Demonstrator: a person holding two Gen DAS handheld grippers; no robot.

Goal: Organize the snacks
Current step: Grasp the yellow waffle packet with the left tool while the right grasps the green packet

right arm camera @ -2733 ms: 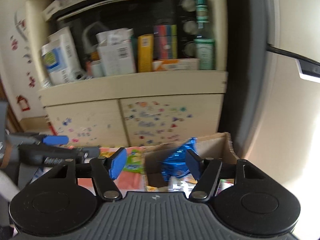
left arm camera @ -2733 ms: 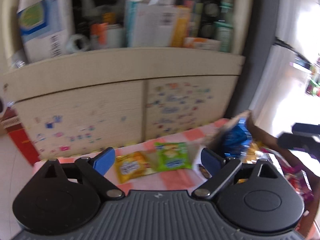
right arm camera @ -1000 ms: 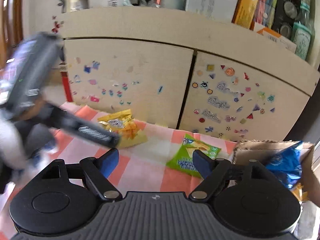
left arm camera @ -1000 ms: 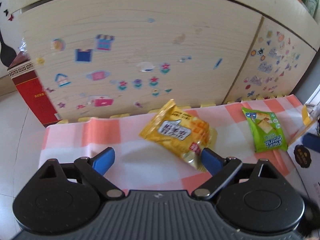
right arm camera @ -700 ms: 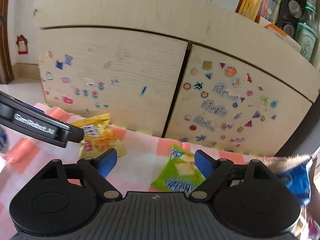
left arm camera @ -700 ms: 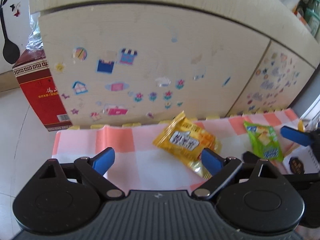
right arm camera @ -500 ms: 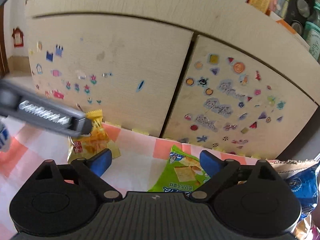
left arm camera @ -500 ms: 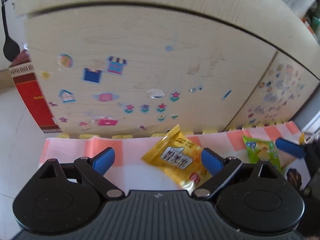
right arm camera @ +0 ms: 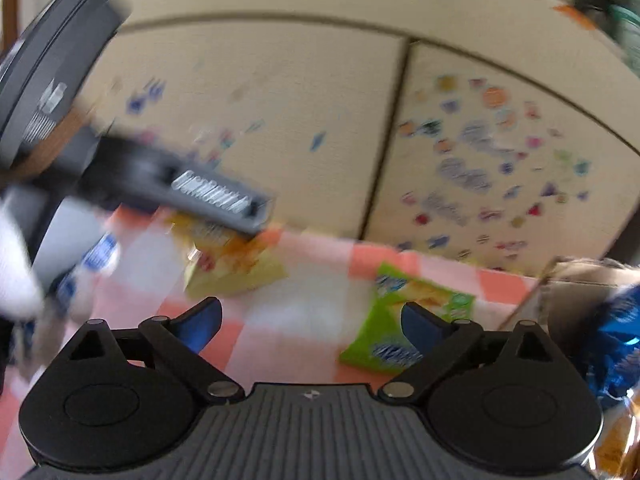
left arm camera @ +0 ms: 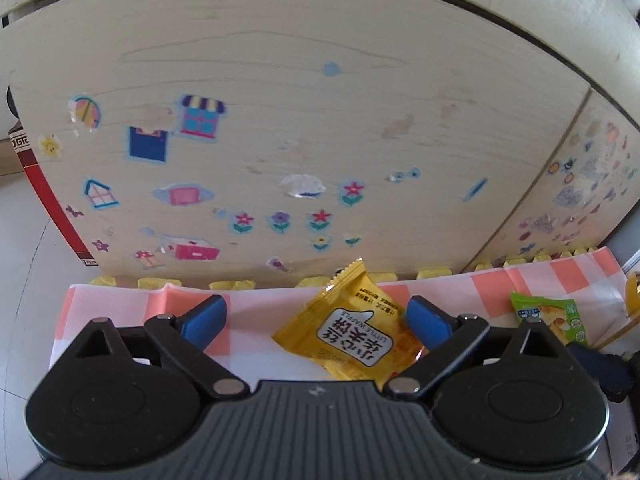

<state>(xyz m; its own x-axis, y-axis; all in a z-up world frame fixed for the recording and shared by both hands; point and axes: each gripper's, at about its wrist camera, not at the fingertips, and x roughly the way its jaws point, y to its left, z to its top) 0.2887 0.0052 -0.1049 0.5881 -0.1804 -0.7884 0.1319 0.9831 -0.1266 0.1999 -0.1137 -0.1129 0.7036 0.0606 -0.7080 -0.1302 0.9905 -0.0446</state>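
Right claw (right arm camera: 311,322) agape near cardboard box (right arm camera: 560,288) (blue packet (right arm camera: 618,344) inside)

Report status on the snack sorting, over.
Left gripper open over the yellow waffle packet, jaws just widened. Right gripper open beside the green cracker packet. Nothing held, nothing blocking.

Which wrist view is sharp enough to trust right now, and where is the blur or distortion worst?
Left wrist view: sharp; the print on the yellow packet is readable, though the fisheye bows the cabinet. Right wrist view: motion-smeared throughout; the green packet, cabinet stickers and left gripper are streaked, and the blue bag at the right edge is worst.
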